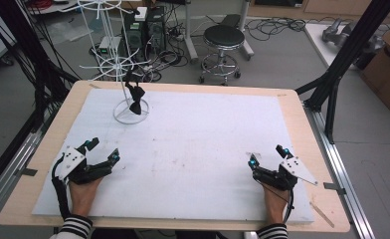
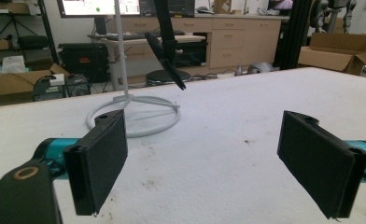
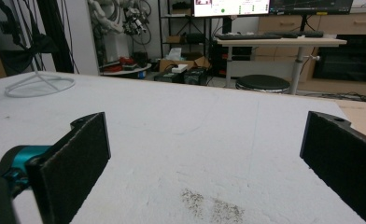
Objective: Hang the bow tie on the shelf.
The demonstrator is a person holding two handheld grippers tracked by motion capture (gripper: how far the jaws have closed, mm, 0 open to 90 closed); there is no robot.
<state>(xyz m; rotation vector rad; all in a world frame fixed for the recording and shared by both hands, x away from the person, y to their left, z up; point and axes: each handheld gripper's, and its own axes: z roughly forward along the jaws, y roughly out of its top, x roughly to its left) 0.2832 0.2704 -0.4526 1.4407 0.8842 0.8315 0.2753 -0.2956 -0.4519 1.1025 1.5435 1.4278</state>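
A thin white wire stand [image 1: 126, 74] with a round ring base sits at the far left of the table. A small black floppy thing [image 1: 135, 97] hangs on it, low down, near the ring. The wooden table [image 1: 302, 129] is covered by a soft white fuzzy sheet [image 1: 198, 149]. The left tool [image 1: 103, 150] rests near the front left with its flat black jaws spread wide. The right tool [image 1: 266, 155] rests front right, spread wide too.

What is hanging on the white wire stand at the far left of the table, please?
A single black object hangs low on the white wire stand, just above its ring base. It looks like dark fabric or a bow, but I cannot tell which. The upper arms look bare.
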